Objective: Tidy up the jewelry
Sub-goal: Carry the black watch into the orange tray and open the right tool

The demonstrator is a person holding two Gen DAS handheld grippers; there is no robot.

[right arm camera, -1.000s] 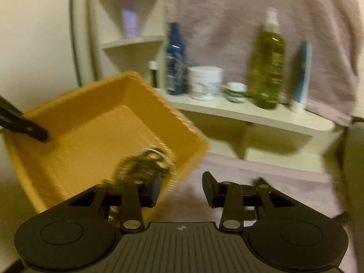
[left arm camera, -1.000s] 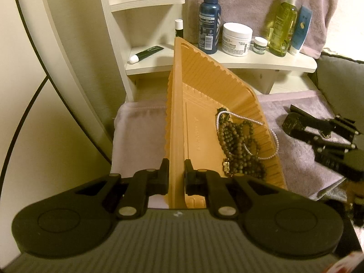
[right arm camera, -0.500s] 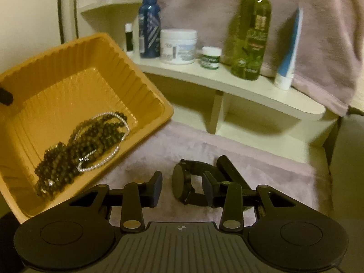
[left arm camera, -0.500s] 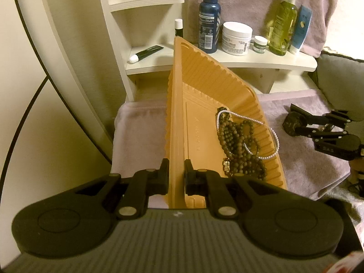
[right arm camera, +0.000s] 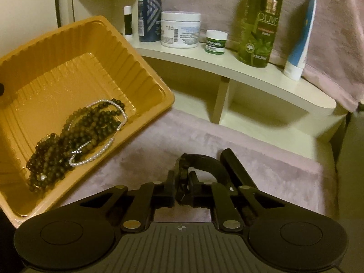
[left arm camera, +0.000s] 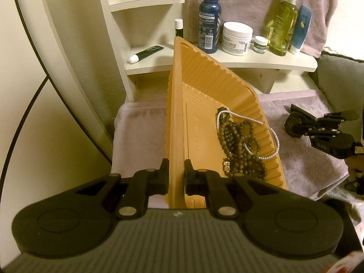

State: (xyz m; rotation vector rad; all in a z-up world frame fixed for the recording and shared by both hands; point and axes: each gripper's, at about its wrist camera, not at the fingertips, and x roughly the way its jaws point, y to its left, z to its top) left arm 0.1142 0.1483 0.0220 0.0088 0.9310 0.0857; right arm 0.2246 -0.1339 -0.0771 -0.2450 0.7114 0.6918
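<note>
A ribbed orange plastic tray (left arm camera: 182, 118), tipped up on a mauve plush cloth (right arm camera: 261, 159), is clamped at its rim by the left gripper (left arm camera: 176, 177), whose fingers are clenched on the wall. Inside the tray lie a dark beaded necklace (right arm camera: 75, 134) and a white pearl strand (right arm camera: 100, 150), apparently already sorted. Just beside the tray, the right gripper (right arm camera: 183, 191) is closing on a black wristwatch (right arm camera: 202, 166), seemingly the last piece left.
</note>
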